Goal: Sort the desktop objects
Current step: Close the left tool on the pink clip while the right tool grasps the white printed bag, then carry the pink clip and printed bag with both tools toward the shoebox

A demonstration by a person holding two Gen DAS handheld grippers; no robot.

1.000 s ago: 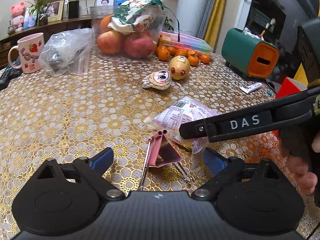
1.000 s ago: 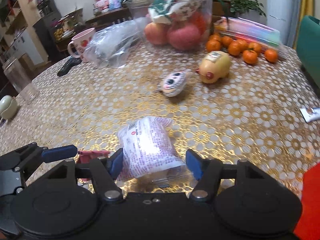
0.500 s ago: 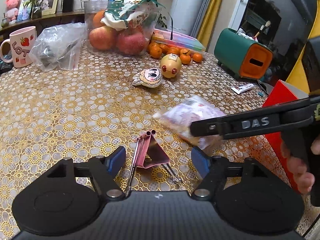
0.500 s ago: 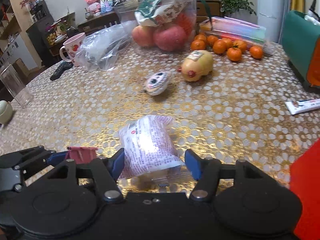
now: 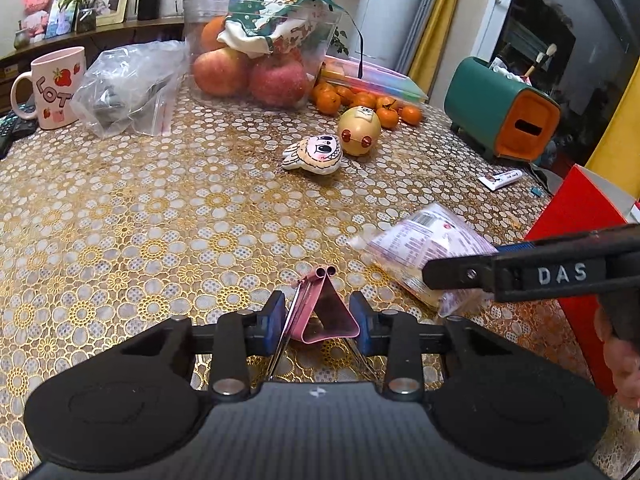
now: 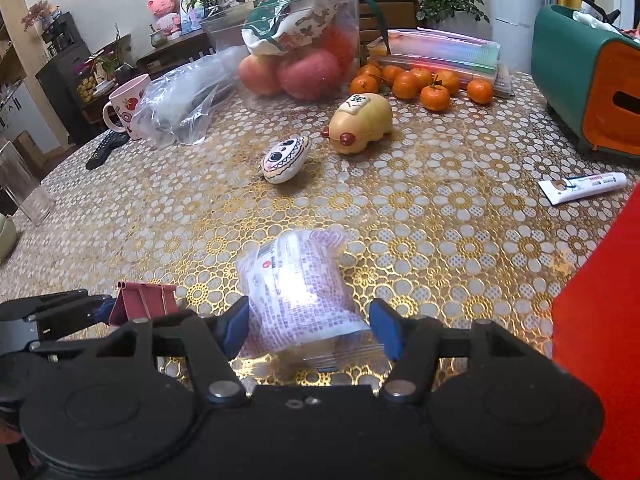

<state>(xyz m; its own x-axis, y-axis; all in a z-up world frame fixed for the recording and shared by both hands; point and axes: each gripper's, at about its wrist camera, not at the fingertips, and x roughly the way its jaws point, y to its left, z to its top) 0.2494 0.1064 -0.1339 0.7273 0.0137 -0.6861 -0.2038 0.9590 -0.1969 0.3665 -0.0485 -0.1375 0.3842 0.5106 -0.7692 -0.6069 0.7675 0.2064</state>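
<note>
- Your left gripper (image 5: 320,320) has just been closing on the pink binder clip (image 5: 324,312); the blue pads now sit against both its sides, and the clip rests on the tablecloth (image 5: 160,208) with its rolled spine pointing away from you.
- Your right gripper (image 6: 312,326) grips the snack packet (image 6: 296,284) just to the clip's right, long axis running straight ahead between its fingers.

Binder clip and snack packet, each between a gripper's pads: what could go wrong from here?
1. The left gripper has just been closing around the pink binder clip; its sloped faces and loose wire handles could let it squirt out or tip.
2. The snack packet is soft, slippery film; the right gripper may crush it or drop it.
3. The two grippers sit close together, so lifting together risks a bump.
</note>
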